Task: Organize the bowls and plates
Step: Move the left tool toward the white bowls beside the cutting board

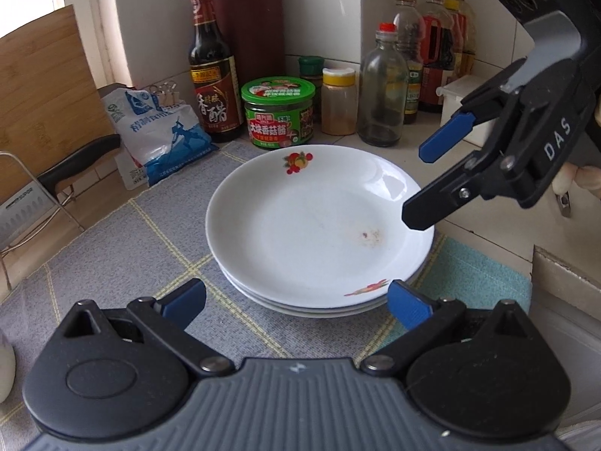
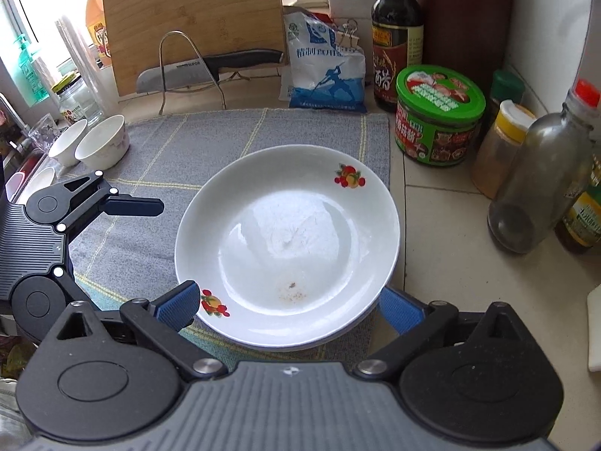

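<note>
Glossy round white plates (image 1: 319,225) stacked, woven grey mat (image 1: 112,244), both tools seemingly open

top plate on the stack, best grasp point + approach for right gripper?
Grip the rim of the top plate on the edge facing the right gripper, coming in low and level. The raised, flared rim overhangs the plates below, and the open jaws already straddle that edge. The flat centre offers no hold.

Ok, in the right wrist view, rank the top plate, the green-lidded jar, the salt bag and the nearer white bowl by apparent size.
1. Top plate, clearly largest.
2. Green-lidded jar and salt bag: look alike, and the bag sits farther back, so unranked.
3. Nearer white bowl, smallest, though it lies far off at the fisheye edge.
</note>
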`<state>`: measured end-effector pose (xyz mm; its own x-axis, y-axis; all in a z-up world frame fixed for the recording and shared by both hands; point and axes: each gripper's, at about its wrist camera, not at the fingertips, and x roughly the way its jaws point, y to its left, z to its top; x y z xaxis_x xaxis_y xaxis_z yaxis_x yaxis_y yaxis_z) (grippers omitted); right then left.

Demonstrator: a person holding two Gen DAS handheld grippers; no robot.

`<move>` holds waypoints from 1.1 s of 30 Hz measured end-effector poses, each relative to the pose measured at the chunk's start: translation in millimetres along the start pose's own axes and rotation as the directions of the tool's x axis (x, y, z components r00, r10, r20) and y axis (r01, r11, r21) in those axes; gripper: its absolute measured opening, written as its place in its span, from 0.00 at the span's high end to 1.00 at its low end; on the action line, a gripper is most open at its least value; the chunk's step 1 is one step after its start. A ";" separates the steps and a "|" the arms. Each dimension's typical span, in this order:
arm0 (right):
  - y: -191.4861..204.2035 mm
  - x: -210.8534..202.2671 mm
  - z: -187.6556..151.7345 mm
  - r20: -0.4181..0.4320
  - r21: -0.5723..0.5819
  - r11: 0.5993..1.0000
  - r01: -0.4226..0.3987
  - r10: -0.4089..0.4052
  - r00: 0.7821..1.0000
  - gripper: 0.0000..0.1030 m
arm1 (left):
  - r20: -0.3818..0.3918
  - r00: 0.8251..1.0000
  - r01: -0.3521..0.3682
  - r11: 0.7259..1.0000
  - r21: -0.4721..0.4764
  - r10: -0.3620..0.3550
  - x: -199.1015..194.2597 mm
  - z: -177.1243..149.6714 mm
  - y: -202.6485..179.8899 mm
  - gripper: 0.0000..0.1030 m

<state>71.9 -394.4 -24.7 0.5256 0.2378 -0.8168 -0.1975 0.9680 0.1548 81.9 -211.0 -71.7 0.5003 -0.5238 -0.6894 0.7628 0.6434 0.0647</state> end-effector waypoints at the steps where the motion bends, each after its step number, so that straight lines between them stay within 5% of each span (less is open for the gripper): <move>1: 4.1 -3.3 -0.4 0.025 -0.010 1.000 0.007 -0.007 1.000 0.00 | 0.006 1.000 -0.014 1.000 -0.019 0.014 -5.3 -0.9 2.1 0.01; 8: 41.3 -8.6 -3.6 0.177 -0.103 0.991 0.088 -0.068 0.982 0.00 | 0.005 0.984 -0.173 0.966 -0.193 0.177 -44.0 -16.5 18.1 0.01; 17: 94.5 -0.6 -13.0 0.239 -0.243 0.966 0.084 -0.025 0.971 0.00 | -0.049 0.926 -0.366 0.862 -0.352 0.373 -92.4 -52.5 26.4 0.01; 25: 153.4 7.9 -21.3 0.244 -0.372 0.924 0.087 0.007 0.970 0.00 | -0.114 0.900 -0.431 0.815 -0.387 0.421 -117.1 -92.6 58.4 0.01; 33: 215.1 40.1 -7.7 0.167 -0.361 0.932 -0.037 0.104 0.980 0.00 | -0.150 0.892 -0.449 0.796 -0.406 0.427 -149.1 -115.6 114.4 0.01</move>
<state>44.1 -177.2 -28.4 0.6329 0.3471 -0.6921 -0.5023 0.8643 -0.0259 47.2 5.2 -44.9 0.7107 -0.1086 -0.6951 0.2161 0.9740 0.0687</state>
